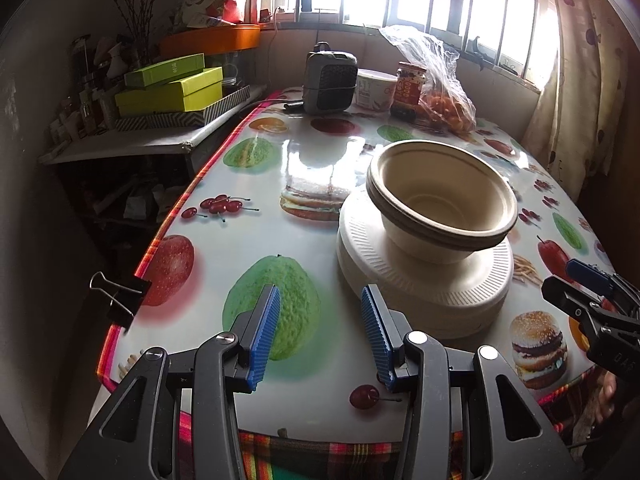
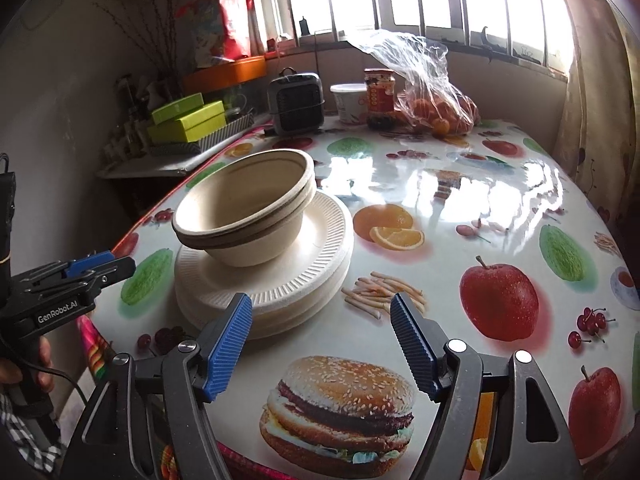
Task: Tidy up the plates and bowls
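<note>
The left gripper [image 1: 320, 334] holds its blue ribbed jaws moderately apart with nothing between them, poised over the fruit-and-burger printed glossy tablecloth [image 1: 312, 152] just short of the stack of white ridged paper plates [image 1: 424, 292]. The right gripper [image 2: 320, 344] has its jaws spread wider, also empty, beside the near right rim of the same plate stack [image 2: 280, 280]. On top of the plates sit the nested beige paper bowls [image 1: 440, 204], upright and slightly off-centre. Only the left wrist view shows the black binder clip [image 1: 120, 300] clamped on the table edge left of the plates; only the right wrist view shows a hand [image 2: 24, 368] gripping the left tool's handle. Behind the plates, both views show a small dark grey heater [image 2: 296, 102], a white tub [image 2: 350, 102], a red-labelled jar [image 2: 379, 96] and a clear plastic bag of oranges [image 2: 432, 96].
</note>
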{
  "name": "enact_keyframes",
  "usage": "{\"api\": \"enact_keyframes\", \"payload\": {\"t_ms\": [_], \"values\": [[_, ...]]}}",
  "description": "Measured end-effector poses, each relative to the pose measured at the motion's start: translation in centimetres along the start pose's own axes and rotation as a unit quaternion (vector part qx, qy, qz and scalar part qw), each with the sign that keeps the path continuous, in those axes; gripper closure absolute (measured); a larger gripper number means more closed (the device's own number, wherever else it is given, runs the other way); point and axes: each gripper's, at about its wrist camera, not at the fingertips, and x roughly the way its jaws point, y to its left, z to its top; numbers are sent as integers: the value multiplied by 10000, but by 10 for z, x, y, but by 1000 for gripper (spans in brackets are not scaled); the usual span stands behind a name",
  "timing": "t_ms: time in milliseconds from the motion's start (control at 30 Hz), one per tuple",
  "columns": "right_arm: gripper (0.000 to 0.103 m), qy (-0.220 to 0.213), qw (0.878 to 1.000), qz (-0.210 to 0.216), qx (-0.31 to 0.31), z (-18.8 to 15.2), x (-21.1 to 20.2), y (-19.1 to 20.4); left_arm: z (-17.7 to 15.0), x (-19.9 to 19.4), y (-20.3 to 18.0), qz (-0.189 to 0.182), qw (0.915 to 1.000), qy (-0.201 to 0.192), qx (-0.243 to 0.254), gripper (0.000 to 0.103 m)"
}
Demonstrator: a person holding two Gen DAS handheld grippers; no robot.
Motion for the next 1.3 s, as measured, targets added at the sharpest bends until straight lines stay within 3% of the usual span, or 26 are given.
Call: {"api": "enact_keyframes", "payload": {"t_ms": [400,433,500,700,967,1033,1300], "values": [[21,458,9981,-340,-245,-26,19,9,-25,18,-4,-88,9993,352,130,59],[20,487,9978,-373,-247,-27,21,9,-26,20,-4,-83,9991,387,147,58],[19,546,9972,-436,-249,-27,25,9,-29,24,-4,-101,9988,455,139,47],[18,733,9953,-583,-245,-30,35,9,-32,28,-7,-84,9985,495,196,46],[9,749,9947,-680,-167,-31,41,7,-30,33,-8,58,9987,449,241,44],[1,768,9945,-697,-150,-32,42,7,-30,34,-9,81,9987,448,237,44],[1,708,9947,-737,-112,-34,41,8,-30,35,-10,120,9989,419,176,42]]}}
